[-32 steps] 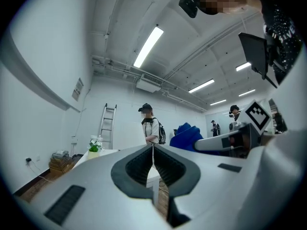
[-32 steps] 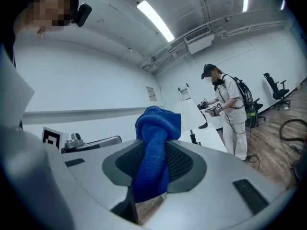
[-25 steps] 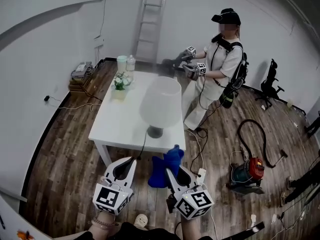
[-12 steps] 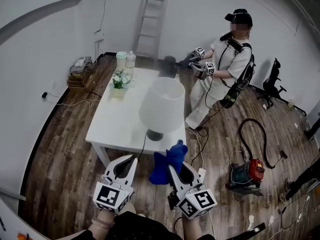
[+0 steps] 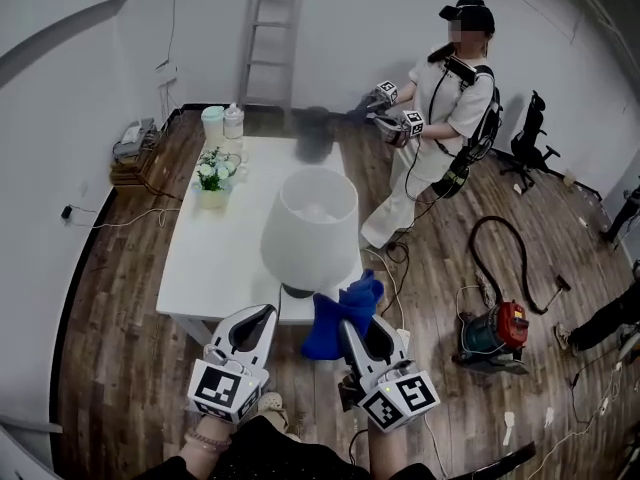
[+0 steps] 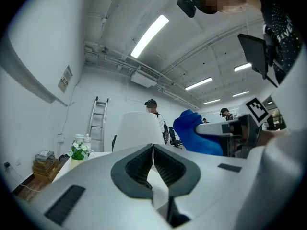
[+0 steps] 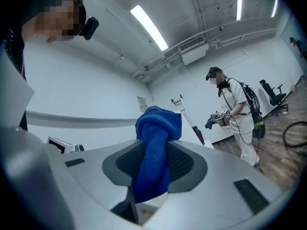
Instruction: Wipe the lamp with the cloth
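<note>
White table (image 5: 215, 248) holds the lamp (image 5: 310, 228) near its front edge; the right gripper (image 5: 362, 336) pinches the blue cloth (image 5: 340, 313) close before it, wiping seemingly not yet begun, while the left gripper (image 5: 255, 323) has its jaws pressed together, empty.

Blue cloth (image 7: 158, 121) looks nubby and woven, matt all over; the right gripper (image 7: 154, 145) shell is smooth pale plastic, its pads (image 7: 183, 165) black and ribbed. Lamp (image 5: 310, 226) shade matt white, smooth. Table (image 5: 200, 258) top smooth white with a soft sheen, floor (image 5: 110, 368) dark grained wood planks
</note>
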The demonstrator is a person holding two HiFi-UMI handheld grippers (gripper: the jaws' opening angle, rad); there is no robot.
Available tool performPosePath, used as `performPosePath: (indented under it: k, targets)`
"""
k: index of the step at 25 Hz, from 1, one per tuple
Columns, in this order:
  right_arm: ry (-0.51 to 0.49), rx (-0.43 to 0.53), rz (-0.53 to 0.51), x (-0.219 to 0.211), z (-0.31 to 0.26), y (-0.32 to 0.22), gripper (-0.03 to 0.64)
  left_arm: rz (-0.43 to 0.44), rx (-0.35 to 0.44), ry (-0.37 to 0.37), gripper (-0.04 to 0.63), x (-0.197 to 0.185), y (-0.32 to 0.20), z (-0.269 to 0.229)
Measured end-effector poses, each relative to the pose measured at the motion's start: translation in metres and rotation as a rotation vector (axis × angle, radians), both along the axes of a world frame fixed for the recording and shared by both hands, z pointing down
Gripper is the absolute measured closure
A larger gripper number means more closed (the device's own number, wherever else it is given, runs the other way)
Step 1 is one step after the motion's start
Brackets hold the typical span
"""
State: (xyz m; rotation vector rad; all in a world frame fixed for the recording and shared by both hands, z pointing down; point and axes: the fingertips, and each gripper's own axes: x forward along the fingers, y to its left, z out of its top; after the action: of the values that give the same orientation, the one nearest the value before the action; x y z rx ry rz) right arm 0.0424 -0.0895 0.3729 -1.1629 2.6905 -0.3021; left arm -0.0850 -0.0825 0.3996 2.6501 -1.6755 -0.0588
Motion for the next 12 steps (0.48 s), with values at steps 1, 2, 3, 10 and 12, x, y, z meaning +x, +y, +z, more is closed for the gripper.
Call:
performPosePath:
  k: [1,2,3,10,12]
  targets:
    - [-0.019,0.019,-0.005,-0.001,-0.008,-0.008,0.495,0.003,-0.002,0.003,0.588,-0.005,-0.009,-0.002]
    - [-0.035,0.041,-0.008,0.000,-0.017,-0.016,0.495,0.005,-0.002,0.007,0.588,-0.010,-0.018,-0.005]
    - [-0.042,0.067,-0.004,0.001,-0.026,-0.024,0.495,0.009,0.000,0.010,0.588,-0.014,-0.026,-0.008]
    - [0.088,0.323,0.076,-0.018,-0.099,-0.071,0.495,0.025,0.021,0.020,0.588,-0.032,-0.071,-0.018]
    - [0.166,0.357,0.119,-0.024,-0.108,-0.087,0.495,0.028,0.028,0.021,0.588,-0.033,-0.078,-0.022]
